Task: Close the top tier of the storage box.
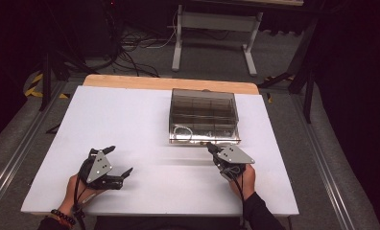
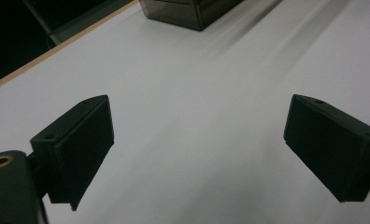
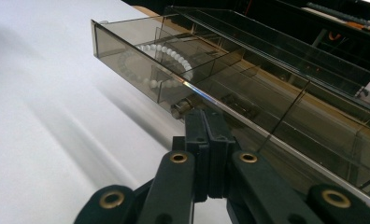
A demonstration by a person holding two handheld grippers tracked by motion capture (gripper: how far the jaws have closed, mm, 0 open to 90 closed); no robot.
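Hands at a white table (image 1: 130, 124), each carrying a two-jaw gripper — we see them from above, with a smoked clear plastic organiser box (image 1: 204, 116) set toward the far right of the board. The box has a drawer (image 3: 141, 60) pulled a little way out at its near edge, and in one of its compartments lies a bracelet of white beads (image 3: 167, 65); in the high view the same pale loop sits at the front left corner of the box.

The right gripper (image 1: 211, 147) reaches to the front of that drawer. We find its jaws pressed together, tips at the small metal knob (image 3: 181, 108) on the drawer's front wall — whether they pinch the knob or merely touch it we cannot tell.

The left gripper (image 1: 119, 162) rests well apart from the box, over bare table at the near left. Its jaws stand wide with nothing between them, and its own camera looks across the white surface to a corner of the box at the top.
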